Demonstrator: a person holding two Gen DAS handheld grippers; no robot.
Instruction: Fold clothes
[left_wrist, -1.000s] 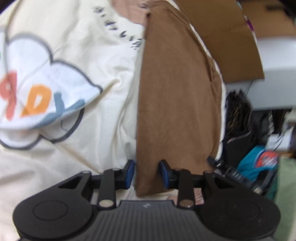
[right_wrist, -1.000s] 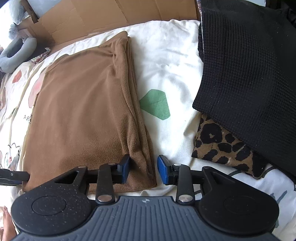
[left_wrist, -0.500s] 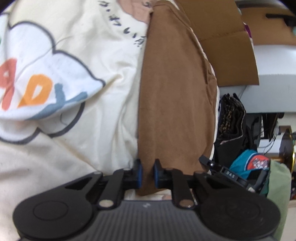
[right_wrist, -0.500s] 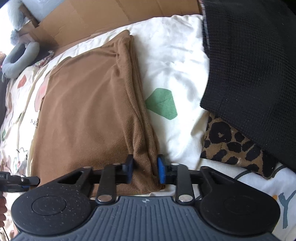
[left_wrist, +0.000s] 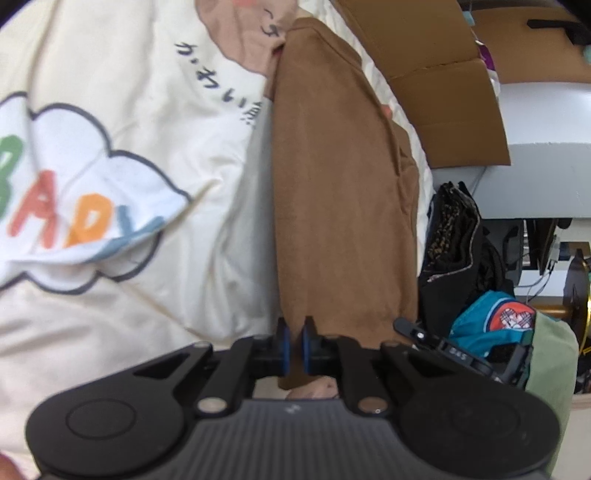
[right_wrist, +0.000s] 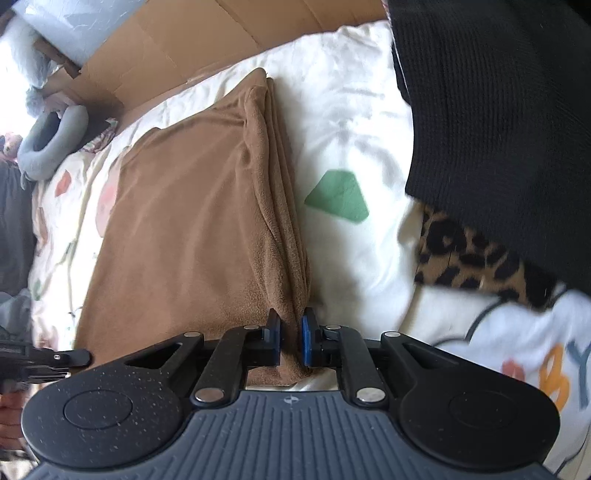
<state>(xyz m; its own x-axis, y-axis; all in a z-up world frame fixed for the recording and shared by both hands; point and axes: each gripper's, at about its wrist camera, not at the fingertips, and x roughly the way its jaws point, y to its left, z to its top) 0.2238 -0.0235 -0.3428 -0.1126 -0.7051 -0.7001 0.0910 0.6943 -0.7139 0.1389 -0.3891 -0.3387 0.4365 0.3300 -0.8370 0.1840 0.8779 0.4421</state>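
- Left wrist view: the left tool (left_wrist: 294, 343) has just drawn its jaws together and pinches the near lower-left corner of the brown garment (left_wrist: 340, 206), which lies folded on the bed's cream printed duvet (left_wrist: 140, 110); its long axis runs from bottom centre up to the top centre of the frame, leaning slightly right. The right tool's tip (left_wrist: 443, 341) shows at lower right
- Right wrist view: the right tool (right_wrist: 291, 338) has just been closing and clamps the brown garment's (right_wrist: 192, 236) stacked right edge at bottom centre; the garment stretches away toward upper centre. A black knit (right_wrist: 498, 122) overlaps a leopard-print cloth (right_wrist: 476, 254) at right, well apart from it
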